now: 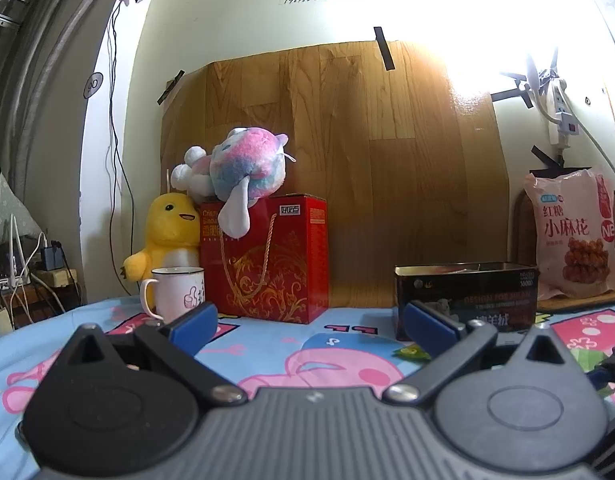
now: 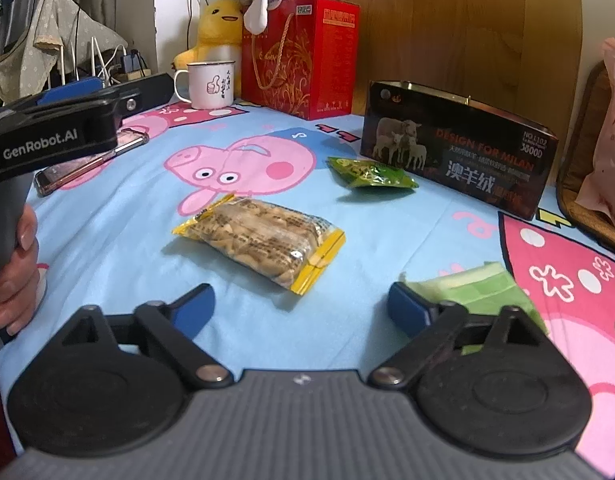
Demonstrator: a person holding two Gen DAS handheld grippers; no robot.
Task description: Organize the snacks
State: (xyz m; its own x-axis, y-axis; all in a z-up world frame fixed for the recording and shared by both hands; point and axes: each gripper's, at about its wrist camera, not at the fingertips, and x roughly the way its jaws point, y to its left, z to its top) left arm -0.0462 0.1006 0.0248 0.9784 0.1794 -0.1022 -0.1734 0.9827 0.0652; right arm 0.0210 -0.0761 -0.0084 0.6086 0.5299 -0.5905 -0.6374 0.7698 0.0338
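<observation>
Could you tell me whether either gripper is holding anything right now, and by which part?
Nothing: the left gripper and right gripper are both open and empty.

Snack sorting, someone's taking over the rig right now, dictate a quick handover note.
Left tongs: open, empty, level above the sheet.
Right tongs: open, empty, aimed at the yellow-edged snack pack.
Small green packet lies beside the open black box; a pale green pack sits by the right tongs' right finger.
Done: cannot tell; box contents hidden.
Left: three loose packs on the sheet, probably for the box.
</observation>
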